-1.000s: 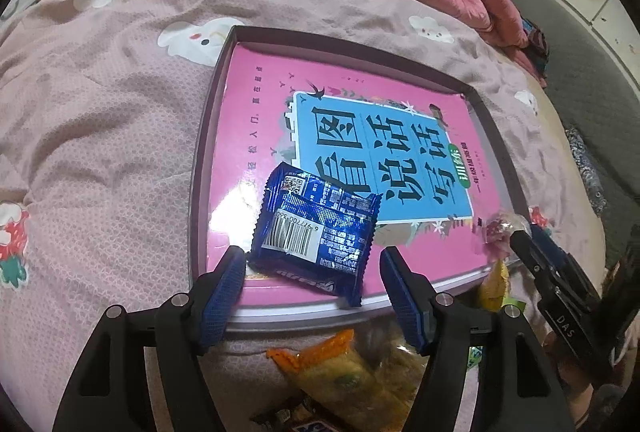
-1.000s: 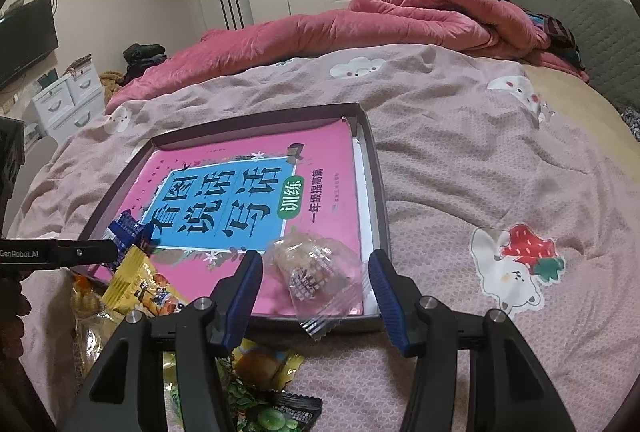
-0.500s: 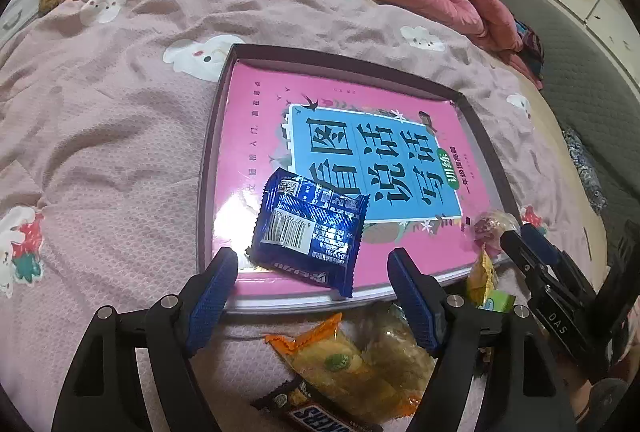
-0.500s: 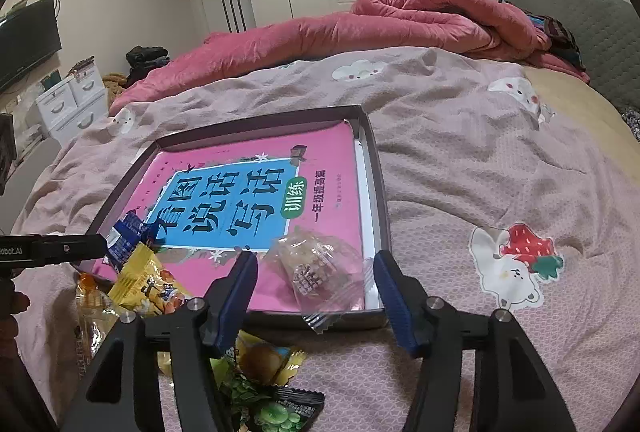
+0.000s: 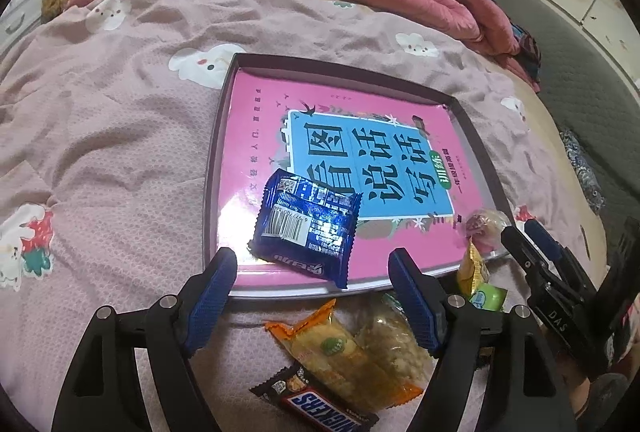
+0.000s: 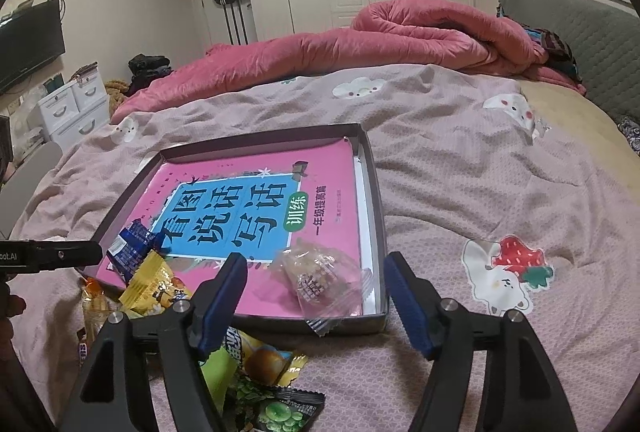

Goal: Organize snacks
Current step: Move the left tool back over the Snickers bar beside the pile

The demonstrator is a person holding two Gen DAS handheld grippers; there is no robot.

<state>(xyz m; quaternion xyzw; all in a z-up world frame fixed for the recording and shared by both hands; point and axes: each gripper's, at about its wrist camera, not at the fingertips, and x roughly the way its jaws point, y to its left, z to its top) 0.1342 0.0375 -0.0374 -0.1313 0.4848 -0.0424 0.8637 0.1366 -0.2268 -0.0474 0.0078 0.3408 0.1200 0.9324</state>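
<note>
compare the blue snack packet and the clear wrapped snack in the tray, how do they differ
The blue snack packet is opaque foil with a barcode showing; the clear wrapped snack lets its brownish contents show through. The blue one is flat and squarish; the clear one is lumpy with a twisted end over the tray rim. They lie at opposite near corners. Both rest on the pink book, untouched by either gripper.

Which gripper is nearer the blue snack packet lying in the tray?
Left. The left gripper hangs open just short of the blue snack packet; the right gripper is open by the clear-wrapped snack at the tray's opposite corner.
</note>
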